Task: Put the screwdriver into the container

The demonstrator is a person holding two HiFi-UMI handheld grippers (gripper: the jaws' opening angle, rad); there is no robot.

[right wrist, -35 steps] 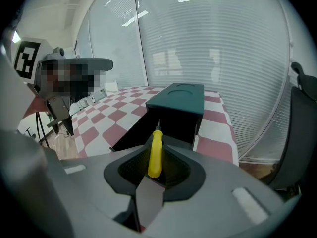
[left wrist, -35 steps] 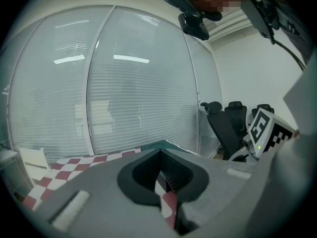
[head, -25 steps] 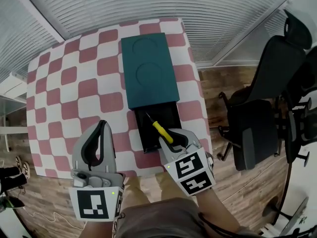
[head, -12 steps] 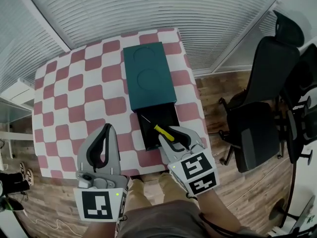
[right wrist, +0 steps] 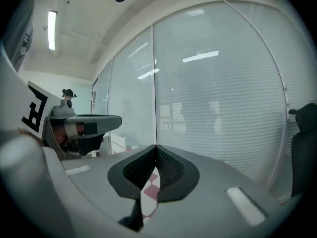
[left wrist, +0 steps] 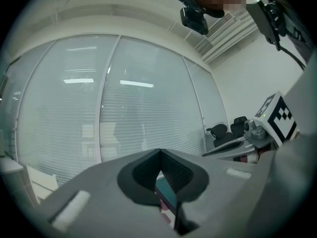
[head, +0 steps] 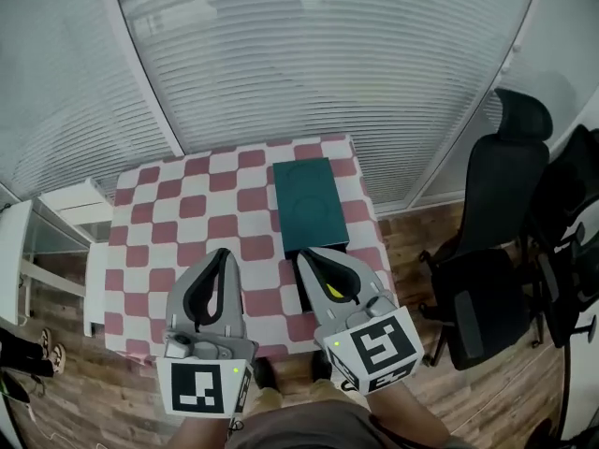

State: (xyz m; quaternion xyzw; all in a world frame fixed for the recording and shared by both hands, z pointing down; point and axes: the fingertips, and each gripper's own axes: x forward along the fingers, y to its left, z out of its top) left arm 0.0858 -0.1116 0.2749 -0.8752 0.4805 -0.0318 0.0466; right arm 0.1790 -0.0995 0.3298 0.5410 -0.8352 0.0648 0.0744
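Teal plastic marks the container [head: 309, 202], a long box on the red-and-white checked table [head: 178, 218], its lid slid back toward the blinds [head: 328, 64] so that the dark near end lies uncovered. In that open end sits the screwdriver [head: 334, 291]. Only a scrap of its yellow handle shows, seen through the loop of the right gripper's jaws, and nothing holds it. The right gripper [head: 304, 253] hangs above the container's near end, clear of the box. Its jaws have just been closing, and its own view shows the tips pressed together with nothing between them, only checked cloth visible through the slit below. The left gripper [head: 223, 253] hovers to the left of the container, over the bare cloth, and it too is clenched on nothing. In its own view the tips meet and a sliver of the teal box shows through the gap under them. Two black office chairs [head: 496, 195] stand on the wooden floor to the right of the container, well apart from the table.
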